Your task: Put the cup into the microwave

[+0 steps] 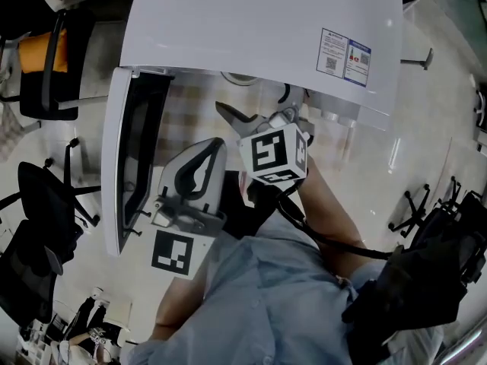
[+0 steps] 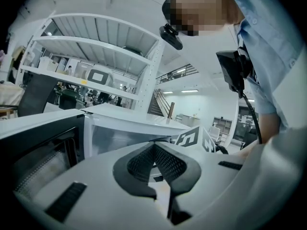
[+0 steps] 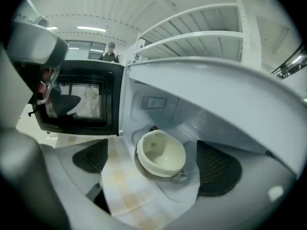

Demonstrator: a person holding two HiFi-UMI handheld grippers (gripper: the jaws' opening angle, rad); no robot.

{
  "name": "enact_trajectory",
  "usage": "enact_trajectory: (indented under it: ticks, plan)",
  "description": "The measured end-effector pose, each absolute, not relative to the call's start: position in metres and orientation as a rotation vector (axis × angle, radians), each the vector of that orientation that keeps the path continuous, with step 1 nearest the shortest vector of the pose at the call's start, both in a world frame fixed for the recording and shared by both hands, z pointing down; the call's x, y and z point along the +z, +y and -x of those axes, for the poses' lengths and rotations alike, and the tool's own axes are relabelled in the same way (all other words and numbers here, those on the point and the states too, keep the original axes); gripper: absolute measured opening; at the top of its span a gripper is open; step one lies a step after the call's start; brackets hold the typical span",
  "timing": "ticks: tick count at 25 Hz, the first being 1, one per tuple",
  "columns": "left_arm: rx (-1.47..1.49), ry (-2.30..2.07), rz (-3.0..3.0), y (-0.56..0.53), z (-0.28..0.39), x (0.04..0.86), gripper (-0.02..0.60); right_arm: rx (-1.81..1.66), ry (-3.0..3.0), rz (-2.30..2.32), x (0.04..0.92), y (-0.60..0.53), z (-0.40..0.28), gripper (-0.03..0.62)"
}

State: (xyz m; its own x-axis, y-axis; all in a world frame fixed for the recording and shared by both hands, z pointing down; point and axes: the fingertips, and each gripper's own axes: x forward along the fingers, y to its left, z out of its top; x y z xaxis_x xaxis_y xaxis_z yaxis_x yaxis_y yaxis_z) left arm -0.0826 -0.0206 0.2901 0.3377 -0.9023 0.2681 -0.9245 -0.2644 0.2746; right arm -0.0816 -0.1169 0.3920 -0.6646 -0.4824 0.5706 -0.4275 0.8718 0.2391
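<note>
A cream cup [image 3: 160, 153] stands on the glass turntable [image 3: 192, 182] inside the white microwave [image 1: 259, 29]. The microwave door [image 1: 122, 158] hangs open to the left. My right gripper [image 1: 255, 112] reaches into the cavity mouth. In the right gripper view it [image 3: 154, 163] is open, with a black pad on either side of the cup and neither touching it. The top of the microwave hides the cup in the head view. My left gripper [image 1: 217, 144] is held back in front of the door. Its pads [image 2: 139, 164] meet at the tip with nothing between them.
A checked cloth [image 3: 120, 181] lies under the microwave front. Black office chairs [image 1: 46, 59] stand on the floor to the left and chair bases [image 1: 415, 204] to the right. White shelving [image 2: 96, 42] rises behind. A person [image 3: 111, 51] stands far off.
</note>
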Motion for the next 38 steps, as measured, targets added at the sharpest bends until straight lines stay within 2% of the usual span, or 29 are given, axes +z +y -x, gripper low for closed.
enact_trajectory:
  ticks: [8,11,14,18,21,27,38]
  plan:
    - [0.134,-1.682,-2.238,-0.009,0.070,0.287,0.005,0.004,-2.515,-0.670,0.342,-0.064,0.052,0.555]
    - [0.148,-1.675,-2.268,-0.011,0.060,0.287,0.005,0.107,-2.565,-0.667,0.337,-0.050,0.044,0.505]
    - [0.168,-1.647,-2.305,-0.017,0.049,0.290,0.005,0.207,-2.576,-0.671,0.342,-0.046,0.041,0.419]
    - [0.191,-1.607,-2.321,-0.028,0.042,0.301,0.005,0.243,-2.564,-0.738,0.347,-0.050,0.038,0.252]
    - [0.202,-1.573,-2.328,-0.039,0.042,0.311,0.005,0.261,-2.569,-0.793,0.351,-0.056,0.042,0.010]
    - [0.219,-1.509,-2.325,-0.059,0.045,0.338,0.005,0.367,-2.508,-0.761,0.383,-0.051,0.060,0.003]
    - [0.267,-1.429,-2.222,-0.086,0.062,0.399,0.005,0.542,-2.308,-0.948,0.438,-0.093,0.054,0.003]
